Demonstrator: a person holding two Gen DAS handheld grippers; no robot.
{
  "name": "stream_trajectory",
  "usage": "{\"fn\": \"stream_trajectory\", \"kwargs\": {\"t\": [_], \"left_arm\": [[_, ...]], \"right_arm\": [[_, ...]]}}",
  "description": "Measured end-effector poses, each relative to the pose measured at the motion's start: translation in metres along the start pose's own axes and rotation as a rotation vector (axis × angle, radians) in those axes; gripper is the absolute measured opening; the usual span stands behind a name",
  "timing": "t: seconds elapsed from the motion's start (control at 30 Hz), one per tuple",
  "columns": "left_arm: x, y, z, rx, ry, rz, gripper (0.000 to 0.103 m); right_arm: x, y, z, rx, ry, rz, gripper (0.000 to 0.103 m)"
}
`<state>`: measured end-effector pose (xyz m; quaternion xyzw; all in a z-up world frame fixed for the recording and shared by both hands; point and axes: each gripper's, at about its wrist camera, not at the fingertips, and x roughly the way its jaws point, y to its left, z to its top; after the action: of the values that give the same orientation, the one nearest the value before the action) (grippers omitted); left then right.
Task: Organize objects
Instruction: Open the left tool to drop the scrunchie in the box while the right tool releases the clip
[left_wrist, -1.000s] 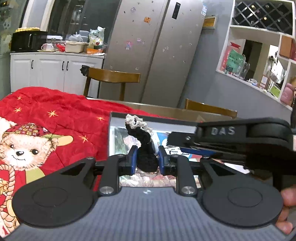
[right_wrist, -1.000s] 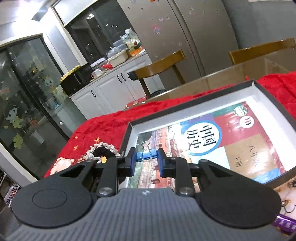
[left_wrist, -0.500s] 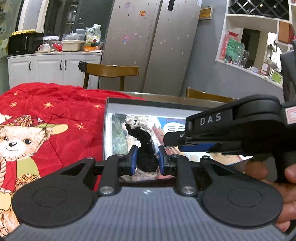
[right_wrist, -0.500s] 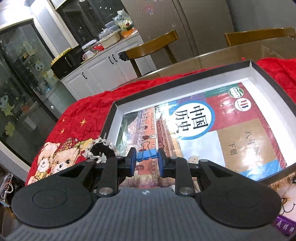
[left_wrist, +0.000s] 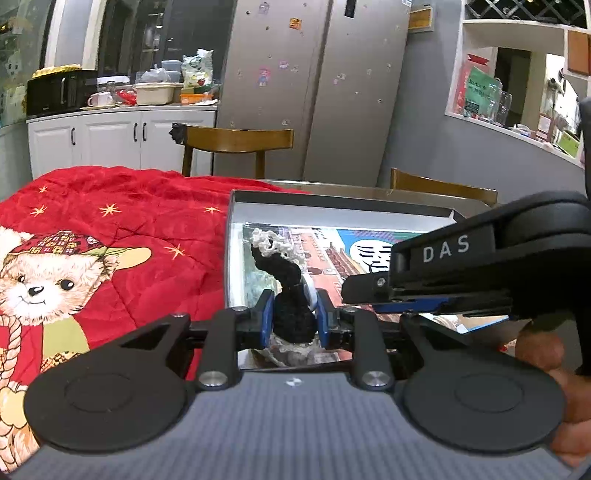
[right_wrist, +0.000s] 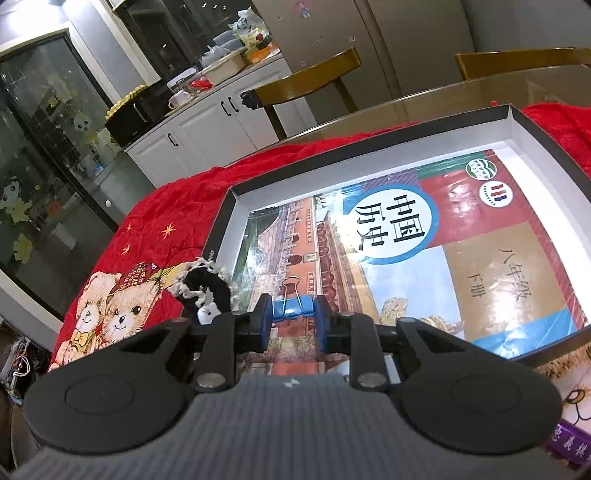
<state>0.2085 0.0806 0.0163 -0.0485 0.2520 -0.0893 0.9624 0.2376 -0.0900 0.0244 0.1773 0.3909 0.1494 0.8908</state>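
A black scrunchie with a white lace edge (left_wrist: 286, 280) stands pinched in my left gripper (left_wrist: 291, 314), just over the near left corner of a shallow dark-rimmed box (left_wrist: 332, 201). A colourful textbook (right_wrist: 424, 251) lies flat inside that box (right_wrist: 369, 147). My right gripper (right_wrist: 293, 317) is shut on a blue binder clip (right_wrist: 293, 312), its wire handles pointing forward over the book's near edge. The scrunchie (right_wrist: 201, 284) shows at the left of the right wrist view. The right gripper's body (left_wrist: 461, 269) crosses the right side of the left wrist view.
The box sits on a red blanket with bear prints (left_wrist: 110, 240) covering a table. Two wooden chairs (left_wrist: 236, 142) stand behind the table, with a grey fridge (left_wrist: 314, 85) and white cabinets (left_wrist: 110, 140) further back. A hand (left_wrist: 554, 369) shows at the right edge.
My left gripper has sunk with the scrunchie towards the box's near left corner. The right gripper has tilted down, so more of the book shows below the clip.
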Motion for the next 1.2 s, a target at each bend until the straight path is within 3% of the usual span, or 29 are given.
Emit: {"fn": "stream_trajectory", "kwargs": {"t": [0.37,0.57,0.7,0.83,1.2], "left_arm": [[0.005,0.007,0.006,-0.025,0.015,-0.030,0.030],[0.000,0.004,0.007,-0.020,0.005,-0.047,0.064],[-0.004,0.010,0.012,-0.059,0.009,-0.064,0.066],[-0.014,0.015,0.021,-0.081,-0.012,-0.079,0.069],[-0.078,0.016,0.061,-0.115,-0.129,-0.137,0.074]], "right_arm": [[0.003,0.000,-0.003,0.006,0.015,0.007,0.028],[0.000,-0.005,-0.001,0.031,0.008,0.006,0.033],[-0.006,-0.008,0.002,0.062,0.003,0.024,0.047],[-0.020,-0.006,0.008,0.056,-0.030,0.051,0.063],[-0.115,0.019,0.014,-0.087,-0.262,0.075,0.075]]}}
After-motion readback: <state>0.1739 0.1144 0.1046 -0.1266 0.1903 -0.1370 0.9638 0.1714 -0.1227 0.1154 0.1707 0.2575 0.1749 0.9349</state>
